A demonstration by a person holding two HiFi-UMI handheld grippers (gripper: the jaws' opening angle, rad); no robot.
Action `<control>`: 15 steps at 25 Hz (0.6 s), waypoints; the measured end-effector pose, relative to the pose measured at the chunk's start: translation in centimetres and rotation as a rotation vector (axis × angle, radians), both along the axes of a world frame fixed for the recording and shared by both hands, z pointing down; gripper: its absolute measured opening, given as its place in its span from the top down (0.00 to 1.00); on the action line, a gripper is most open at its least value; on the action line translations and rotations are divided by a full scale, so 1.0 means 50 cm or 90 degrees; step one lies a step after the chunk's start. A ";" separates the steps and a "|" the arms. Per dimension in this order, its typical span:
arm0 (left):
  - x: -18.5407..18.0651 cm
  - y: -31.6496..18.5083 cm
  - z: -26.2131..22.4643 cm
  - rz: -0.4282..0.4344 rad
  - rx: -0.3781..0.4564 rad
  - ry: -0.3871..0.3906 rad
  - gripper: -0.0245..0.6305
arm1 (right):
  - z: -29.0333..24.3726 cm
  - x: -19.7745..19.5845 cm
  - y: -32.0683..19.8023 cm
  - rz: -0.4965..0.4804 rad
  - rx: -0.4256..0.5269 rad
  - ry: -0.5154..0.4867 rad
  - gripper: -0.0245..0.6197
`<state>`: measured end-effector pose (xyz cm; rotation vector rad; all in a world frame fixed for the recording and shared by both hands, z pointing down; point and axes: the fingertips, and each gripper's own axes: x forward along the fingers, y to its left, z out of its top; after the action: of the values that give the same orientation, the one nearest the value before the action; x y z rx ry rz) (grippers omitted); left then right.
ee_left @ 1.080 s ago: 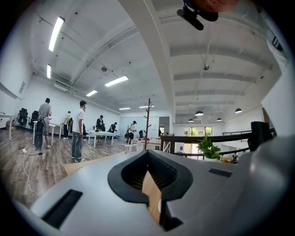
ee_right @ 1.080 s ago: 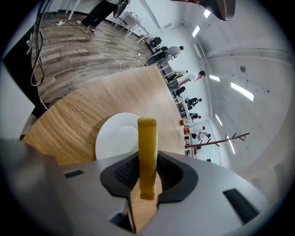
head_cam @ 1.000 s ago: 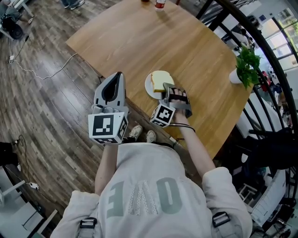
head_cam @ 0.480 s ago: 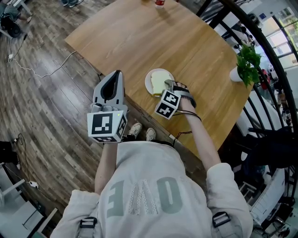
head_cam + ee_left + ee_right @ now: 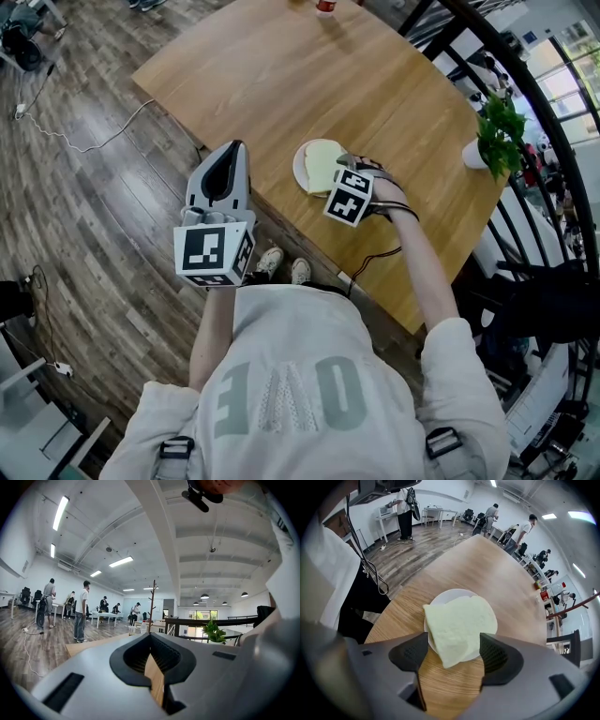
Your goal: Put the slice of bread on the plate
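A: Eyes on the right gripper point(image 5: 452, 654): it points steeply down over the near edge of the counter point(image 5: 281, 84), and its jaws have just been opening. They stand wide apart now.

B: Anything between them?

A: In the right gripper view only one corner of the slice of bread point(image 5: 459, 625) reaches into the gap. The dark ribbed pads sit clear on either side and neither one presses on it. So it grips nothing.

B: And the bread itself?

A: It lies flat on the round white plate point(image 5: 452, 593), which sits near the counter's edge just in front of the person. The slice covers most of the plate, and the corner nearest the gripper hangs out past the rim over the bare wood.

B: What about the left gripper point(image 5: 232, 150)?

A: It is held level, off the counter and above the wooden floor point(image 5: 94, 216). Its jaws are drawn together at the tips, with nothing in them.

B: Anything else on the counter?

A: A small potted plant point(image 5: 492, 131) in a white pot stands at the right edge, well apart from the plate.
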<state>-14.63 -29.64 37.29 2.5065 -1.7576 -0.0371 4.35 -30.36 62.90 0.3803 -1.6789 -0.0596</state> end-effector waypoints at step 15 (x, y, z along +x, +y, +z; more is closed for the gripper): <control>0.031 -0.028 -0.052 0.030 0.041 0.000 0.95 | -0.347 -0.071 -0.042 0.091 0.009 -0.439 0.47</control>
<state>-13.07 -31.02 34.72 2.5911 -1.7242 -0.0911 0.81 -32.44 45.53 0.5731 -2.3231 0.1865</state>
